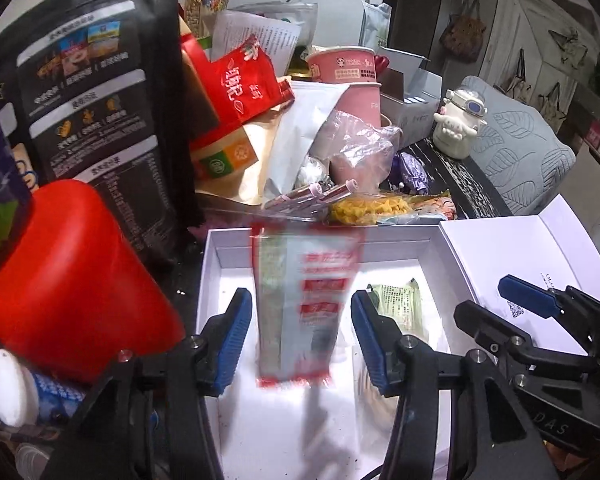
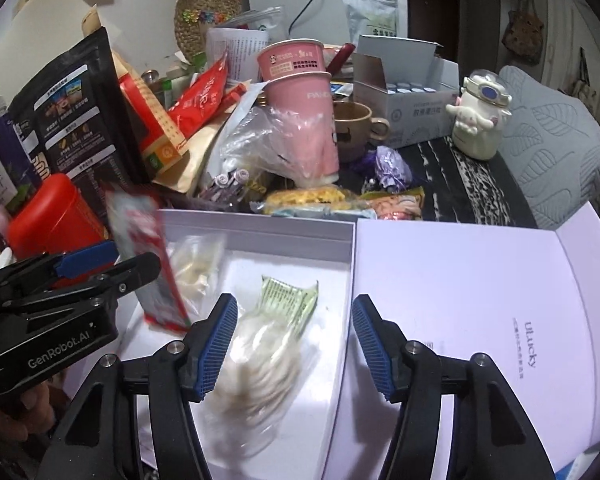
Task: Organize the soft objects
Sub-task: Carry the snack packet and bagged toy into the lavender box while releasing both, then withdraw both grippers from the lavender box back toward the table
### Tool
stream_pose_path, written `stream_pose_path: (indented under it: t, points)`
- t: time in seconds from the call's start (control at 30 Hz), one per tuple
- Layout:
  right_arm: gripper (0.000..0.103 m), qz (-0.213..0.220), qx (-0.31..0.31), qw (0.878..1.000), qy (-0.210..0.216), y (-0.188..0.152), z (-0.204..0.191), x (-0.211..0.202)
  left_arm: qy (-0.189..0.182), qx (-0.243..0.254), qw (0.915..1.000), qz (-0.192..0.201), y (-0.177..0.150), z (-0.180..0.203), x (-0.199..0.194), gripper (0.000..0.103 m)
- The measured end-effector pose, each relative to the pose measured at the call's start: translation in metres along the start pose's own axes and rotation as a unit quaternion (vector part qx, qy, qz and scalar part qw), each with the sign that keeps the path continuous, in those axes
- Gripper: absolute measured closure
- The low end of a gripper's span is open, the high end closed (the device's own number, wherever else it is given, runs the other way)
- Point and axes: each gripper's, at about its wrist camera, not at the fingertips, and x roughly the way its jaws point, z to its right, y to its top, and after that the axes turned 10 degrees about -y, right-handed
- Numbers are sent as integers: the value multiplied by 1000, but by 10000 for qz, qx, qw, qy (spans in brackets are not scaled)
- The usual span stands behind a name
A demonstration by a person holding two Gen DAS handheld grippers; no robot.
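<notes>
Left claw (image 1: 302,340) nearest the lens, jaws apart, pads clear of the blurred red-and-clear plastic sachet (image 1: 306,304) between them; the sachet looks in free fall over the open white cardboard box (image 1: 210,280). Left of it on the worktop: red plastic canister (image 1: 72,280), tall black printed pouch (image 1: 100,120). Inside the box, further right, a pale green foil packet (image 2: 288,300) lies flat, and a blurred clear bag of white pieces (image 2: 260,368) sits between the right claw (image 2: 296,344) jaws, which also stand apart and touch nothing. Box lid (image 2: 480,300) lies open to the right.

Risks, as judged: the sachet is tilted toward the box's left wall, so it may catch the rim and tip out toward the canister. Both claws crowd the box, so a sideways move could knock them together or shove the box.
</notes>
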Motion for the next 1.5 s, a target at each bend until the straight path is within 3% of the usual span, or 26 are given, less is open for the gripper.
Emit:
stream_pose_path:
  t: [0.43, 1.0, 1.5]
  points:
    - [43, 232, 26, 9997, -25, -2, 2, -42, -58, 101, 9991, 412, 0, 12, -48, 52]
    - [43, 1048, -50, 9944, -102, -12, -2, -143, -145, 306, 9920, 1217, 0, 40, -139, 52]
    - [33, 1535, -102, 9880, -122, -59, -6, -215, -365, 745, 9859, 1454, -44, 69, -198, 52]
